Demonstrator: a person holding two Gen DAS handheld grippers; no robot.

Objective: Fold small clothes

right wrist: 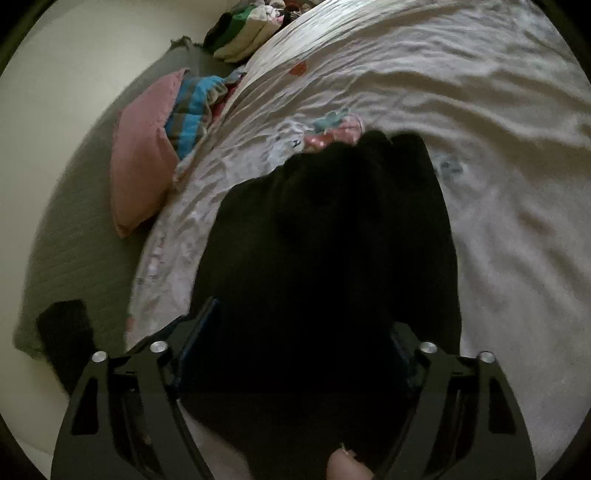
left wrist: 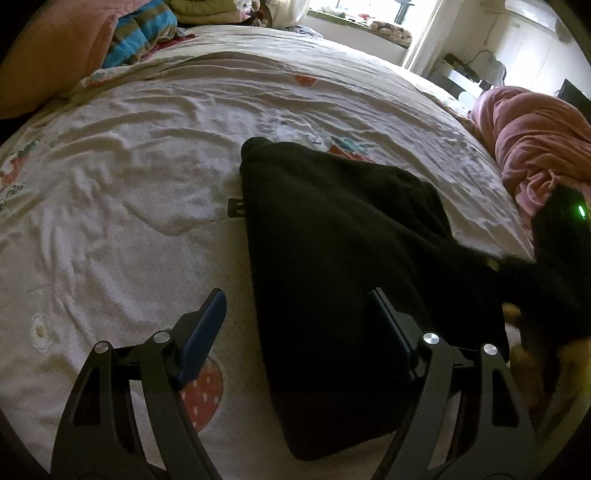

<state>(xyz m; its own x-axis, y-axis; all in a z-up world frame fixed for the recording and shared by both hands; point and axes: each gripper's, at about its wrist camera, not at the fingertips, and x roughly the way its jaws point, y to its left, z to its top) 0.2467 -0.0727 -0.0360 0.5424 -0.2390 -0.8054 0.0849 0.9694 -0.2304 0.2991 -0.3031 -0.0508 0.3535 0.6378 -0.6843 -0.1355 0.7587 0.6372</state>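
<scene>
Setting: bedroom in a private home.

A bed fills both views, covered by a wrinkled white sheet (left wrist: 147, 155) printed with strawberries and cartoon figures. A pink pillow (right wrist: 142, 155) and a blue-striped blanket (right wrist: 194, 110) lie at its edge, with a stack of folded clothes (right wrist: 247, 33) behind them and a bunched pink quilt (left wrist: 535, 147) on the far side. A bright window (left wrist: 369, 11) with a cluttered sill and white cabinets (left wrist: 528, 44) stand beyond the bed.
</scene>
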